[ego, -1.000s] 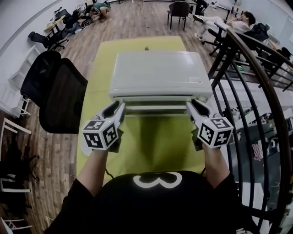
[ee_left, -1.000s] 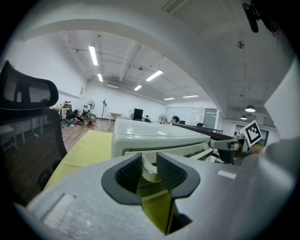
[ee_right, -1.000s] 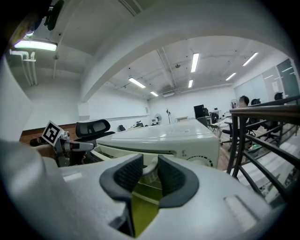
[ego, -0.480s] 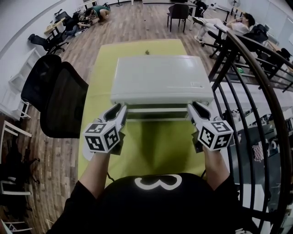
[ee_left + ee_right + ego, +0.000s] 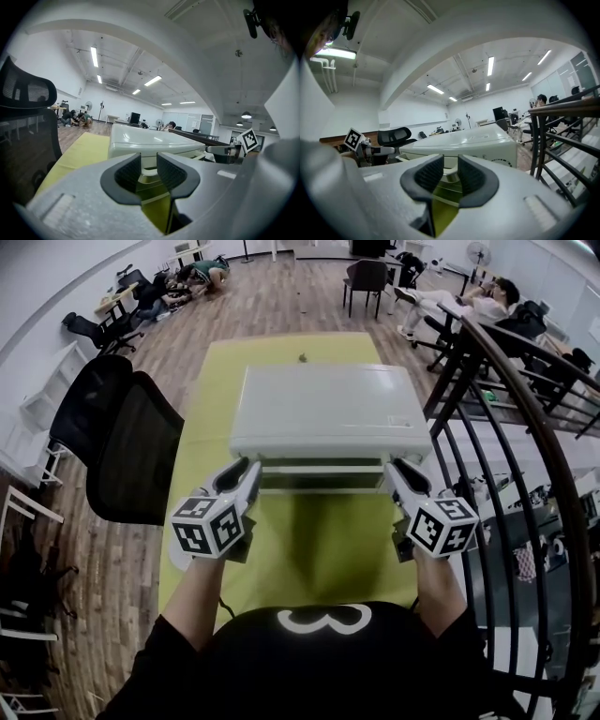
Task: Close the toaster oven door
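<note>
At frame centre, white toaster oven (image 5: 328,409) on yellow-green table (image 5: 319,545), door (image 5: 323,489) ajar; left gripper (image 5: 246,468) and right gripper (image 5: 396,468) pinch it, jaws narrowly parted.

Long ceiling lights (image 5: 93,55) flood the room evenly, so everything I see is bright and nothing is murky. They leave pale streaks of sheen on top of the toaster oven (image 5: 328,409). Under its lip the toaster oven door (image 5: 323,472) falls into shade, and a soft shadow lies on the green table (image 5: 211,381) in front. My head view bends hard at the edges, where the railing (image 5: 534,418) curves. Both gripper views have black corners, and whatever sits closest to the lens is blurred.
</note>
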{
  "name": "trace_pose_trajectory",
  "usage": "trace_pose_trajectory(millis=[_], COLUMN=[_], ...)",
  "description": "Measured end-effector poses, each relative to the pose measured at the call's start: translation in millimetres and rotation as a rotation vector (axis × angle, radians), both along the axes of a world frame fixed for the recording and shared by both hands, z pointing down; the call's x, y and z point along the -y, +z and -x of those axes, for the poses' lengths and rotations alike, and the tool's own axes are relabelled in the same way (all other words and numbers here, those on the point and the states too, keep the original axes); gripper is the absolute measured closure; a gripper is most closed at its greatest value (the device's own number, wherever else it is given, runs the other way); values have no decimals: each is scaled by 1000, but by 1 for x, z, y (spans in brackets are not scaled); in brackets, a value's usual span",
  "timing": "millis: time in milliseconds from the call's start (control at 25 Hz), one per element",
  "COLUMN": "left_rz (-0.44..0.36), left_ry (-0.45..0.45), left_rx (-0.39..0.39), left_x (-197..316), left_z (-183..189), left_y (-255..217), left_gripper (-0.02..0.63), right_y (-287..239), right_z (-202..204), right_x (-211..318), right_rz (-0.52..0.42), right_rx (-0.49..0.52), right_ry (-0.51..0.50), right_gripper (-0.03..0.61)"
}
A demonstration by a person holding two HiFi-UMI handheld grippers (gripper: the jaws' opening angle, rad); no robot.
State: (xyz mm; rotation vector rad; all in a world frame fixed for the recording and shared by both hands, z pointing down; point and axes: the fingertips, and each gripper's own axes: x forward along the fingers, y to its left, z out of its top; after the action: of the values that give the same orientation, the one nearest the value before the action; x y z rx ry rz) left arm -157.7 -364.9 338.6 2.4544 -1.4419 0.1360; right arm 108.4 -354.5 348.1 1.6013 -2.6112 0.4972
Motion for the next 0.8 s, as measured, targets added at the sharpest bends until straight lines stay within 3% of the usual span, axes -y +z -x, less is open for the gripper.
trace_pose_trajectory(millis=[160, 200, 240, 360, 800], left_rz=[-26, -31, -36, -55, -32], left_ry=[42, 59, 79, 133, 317], left_rx=[-33, -38, -43, -67, -145], left_x=[-23, -31, -40, -70, -177], left_z=[-15, -21, -27, -46, -112], left_y=[-18, -21, -24, -33, -33], left_gripper=[512, 513, 519, 545, 603], right_y=[-14, -18, -21, -30, -33], right_z=[11, 15, 18, 24, 45], right_x=[-26, -35, -44, -71, -158], right_rz=[-28, -34, -37, -55, -65], right_rx=[24, 28, 29, 30, 139], right_ry=[-66, -82, -94, -126, -296], right_gripper=[492, 502, 551, 571, 577])
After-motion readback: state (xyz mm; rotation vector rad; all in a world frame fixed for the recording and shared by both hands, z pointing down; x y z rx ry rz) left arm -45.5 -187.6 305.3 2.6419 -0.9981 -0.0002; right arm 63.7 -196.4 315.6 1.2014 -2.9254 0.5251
